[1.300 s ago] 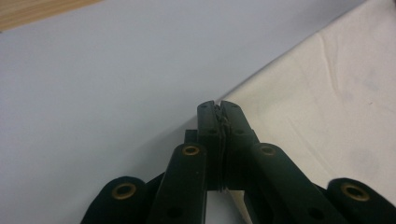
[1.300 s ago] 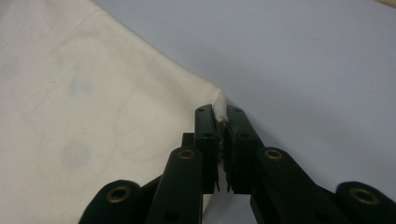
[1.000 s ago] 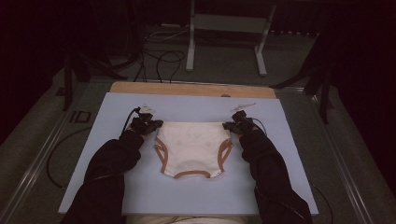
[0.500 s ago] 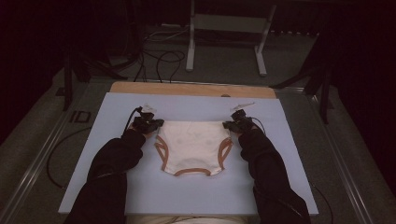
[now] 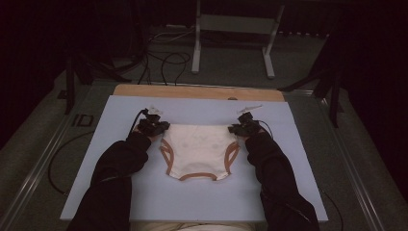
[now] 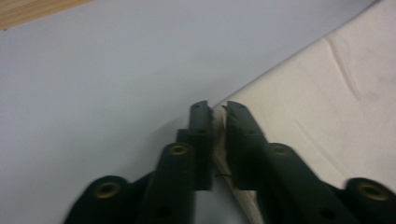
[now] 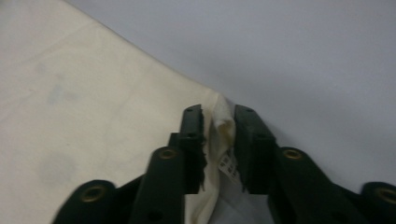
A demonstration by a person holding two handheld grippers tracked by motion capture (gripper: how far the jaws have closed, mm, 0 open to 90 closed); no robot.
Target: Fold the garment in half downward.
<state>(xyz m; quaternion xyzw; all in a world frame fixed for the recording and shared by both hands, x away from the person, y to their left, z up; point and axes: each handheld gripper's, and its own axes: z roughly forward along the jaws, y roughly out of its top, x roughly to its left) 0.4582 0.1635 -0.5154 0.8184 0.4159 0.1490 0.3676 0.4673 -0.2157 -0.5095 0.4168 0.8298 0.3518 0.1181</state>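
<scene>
left gripper, right gripper: jaws just opening, slightly parted, corners of underpants between | mid-frame, flat on bench | wooden strip above

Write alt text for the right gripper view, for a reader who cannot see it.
The right gripper, its two black jaws slightly apart after just opening, straddles a raised corner of cream underwear with a small printed label between the jaws. The garment lies flat on a pale blue mat.
</scene>
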